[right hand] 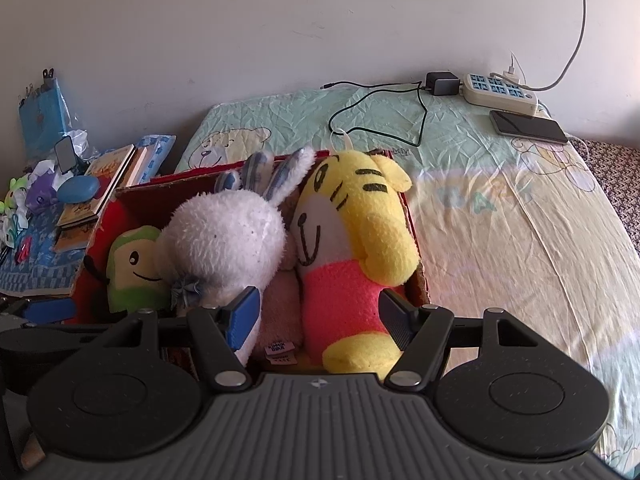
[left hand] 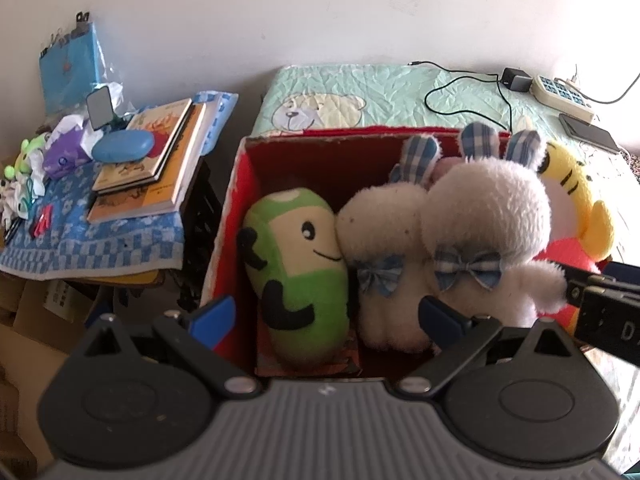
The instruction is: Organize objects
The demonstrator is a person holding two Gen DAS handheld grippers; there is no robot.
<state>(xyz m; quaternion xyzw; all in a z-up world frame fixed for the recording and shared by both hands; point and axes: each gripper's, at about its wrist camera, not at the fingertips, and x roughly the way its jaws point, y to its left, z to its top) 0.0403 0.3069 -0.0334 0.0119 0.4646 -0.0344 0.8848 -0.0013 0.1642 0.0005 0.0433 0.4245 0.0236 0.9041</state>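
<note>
Both claws, left claw (left hand: 326, 316) and right claw (right hand: 320, 316), gape open; red box (left hand: 240, 184) on the bed (right hand: 500, 216), white wall (right hand: 240, 40) upper frame.

A red cardboard box (left hand: 240, 184) sat straight ahead of both grippers, holding a green plush toy (left hand: 298, 276) leftmost, two white fluffy rabbit plushes (left hand: 486, 216) beside it, and a yellow tiger plush (right hand: 352, 240) rightmost. Behind lay a pale green quilted bed cover (right hand: 500, 208); left, stacked orange paperback books (left hand: 156, 160).

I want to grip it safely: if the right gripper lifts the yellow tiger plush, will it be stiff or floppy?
The yellow tiger plush looks soft-stuffed, so it probably squashes and bends. Probably light. Its fuzzy fabric should hardly slip.
</note>
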